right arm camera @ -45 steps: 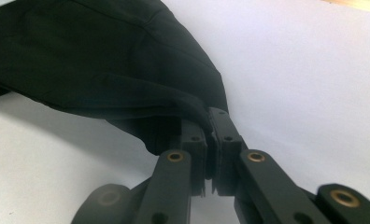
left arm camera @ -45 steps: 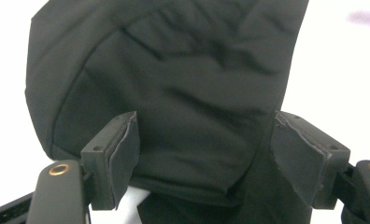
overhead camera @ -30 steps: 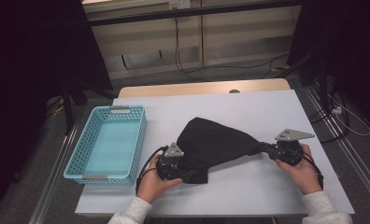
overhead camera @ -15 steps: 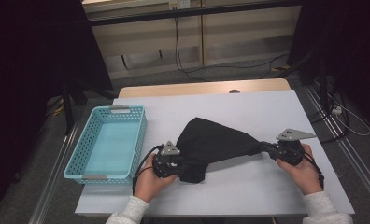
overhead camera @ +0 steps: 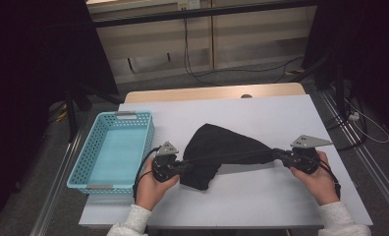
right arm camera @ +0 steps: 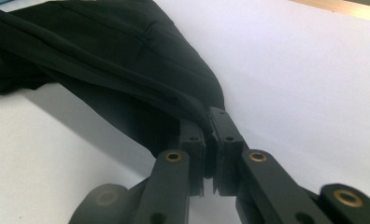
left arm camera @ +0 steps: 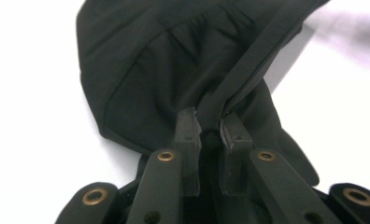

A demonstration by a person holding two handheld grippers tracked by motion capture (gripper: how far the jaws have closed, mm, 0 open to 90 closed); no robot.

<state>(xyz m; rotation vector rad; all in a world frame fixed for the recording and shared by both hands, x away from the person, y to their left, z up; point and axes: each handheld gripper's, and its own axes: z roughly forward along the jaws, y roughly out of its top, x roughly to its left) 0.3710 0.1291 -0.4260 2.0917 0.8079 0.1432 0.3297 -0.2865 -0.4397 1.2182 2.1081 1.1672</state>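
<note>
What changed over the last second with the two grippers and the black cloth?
The left gripper slid a little leftward toward the basket, pulling the black cloth tauter. The right gripper stayed put. Both remain clamped on the cloth's edge; the basket did not move.

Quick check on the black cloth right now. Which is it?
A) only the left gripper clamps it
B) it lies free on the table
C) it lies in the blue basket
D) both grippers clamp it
D: the left gripper and the right gripper each pinch an edge of the black cloth, stretched between them.
</note>
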